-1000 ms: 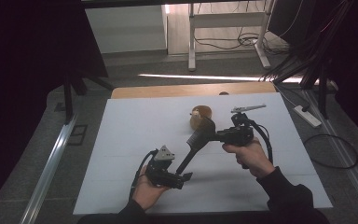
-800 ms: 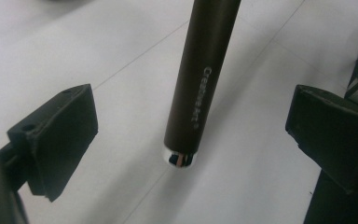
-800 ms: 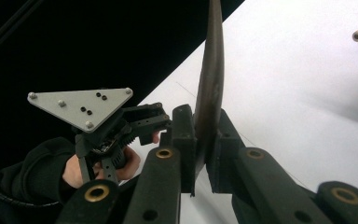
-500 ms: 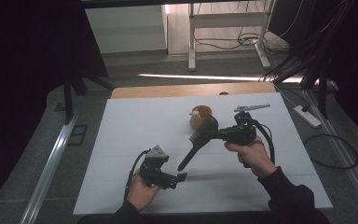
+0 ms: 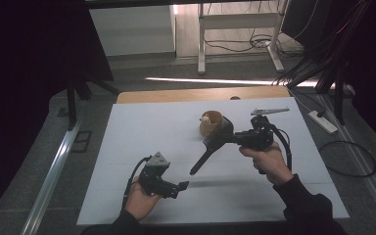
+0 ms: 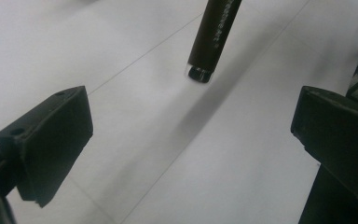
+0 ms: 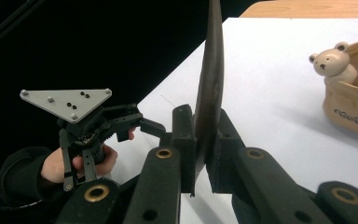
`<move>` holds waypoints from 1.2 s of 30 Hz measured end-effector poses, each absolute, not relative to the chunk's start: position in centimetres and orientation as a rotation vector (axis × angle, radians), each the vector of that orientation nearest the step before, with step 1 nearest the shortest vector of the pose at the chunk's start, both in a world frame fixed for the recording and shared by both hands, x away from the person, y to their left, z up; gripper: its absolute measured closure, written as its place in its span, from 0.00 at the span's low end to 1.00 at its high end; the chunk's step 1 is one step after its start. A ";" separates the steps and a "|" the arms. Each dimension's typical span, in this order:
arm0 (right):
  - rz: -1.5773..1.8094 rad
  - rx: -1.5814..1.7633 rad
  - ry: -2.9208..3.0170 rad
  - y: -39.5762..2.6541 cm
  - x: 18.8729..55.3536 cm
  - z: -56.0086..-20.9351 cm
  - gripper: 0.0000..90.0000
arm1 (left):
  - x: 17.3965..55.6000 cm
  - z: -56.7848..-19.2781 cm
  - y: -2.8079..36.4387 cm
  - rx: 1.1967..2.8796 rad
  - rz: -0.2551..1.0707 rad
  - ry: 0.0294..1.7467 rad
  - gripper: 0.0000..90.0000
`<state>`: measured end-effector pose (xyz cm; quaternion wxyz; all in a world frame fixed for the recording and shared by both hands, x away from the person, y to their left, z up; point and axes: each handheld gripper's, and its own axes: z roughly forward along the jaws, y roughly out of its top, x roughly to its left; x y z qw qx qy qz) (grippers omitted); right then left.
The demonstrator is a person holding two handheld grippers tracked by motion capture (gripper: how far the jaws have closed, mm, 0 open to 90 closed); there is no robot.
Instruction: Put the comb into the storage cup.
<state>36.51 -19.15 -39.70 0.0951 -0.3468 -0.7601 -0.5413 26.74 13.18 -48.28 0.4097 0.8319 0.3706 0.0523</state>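
My right gripper (image 5: 227, 138) is shut on the flat head of a black utensil (image 5: 208, 152), with the blade (image 7: 212, 79) pinched edge-on between its pads (image 7: 184, 154). The long handle slants down and left over the white mat, and its tip (image 6: 200, 72) hangs just ahead of my left gripper (image 6: 191, 135). That left gripper (image 5: 182, 186) is open and holds nothing, low at the front of the mat. A tan cup with a small bear figure (image 5: 210, 123) stands just behind the utensil head, and the bear (image 7: 328, 63) peeks over its rim.
The white mat (image 5: 142, 127) covers the table, with a wooden strip (image 5: 176, 95) at the back. A power strip (image 5: 323, 122) and cables lie on the floor at the right. Desk legs (image 5: 201, 44) stand behind the table.
My left gripper has drifted a little to the left, away from the handle tip. The right gripper and the utensil have hardly moved.
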 end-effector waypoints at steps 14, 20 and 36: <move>-1.661 -1.068 -2.261 -20.1 36.7 -39.0 0.93 | 26.0 -47.9 15.4 2.085 0.148 0.967 0.00; -1.672 -1.095 -2.255 -20.5 36.8 -38.8 0.93 | 25.4 -47.9 16.5 2.080 0.151 0.986 0.00; -1.708 -1.158 -2.249 -21.2 37.4 -38.2 0.93 | 24.4 -48.0 18.1 2.049 0.155 1.017 0.00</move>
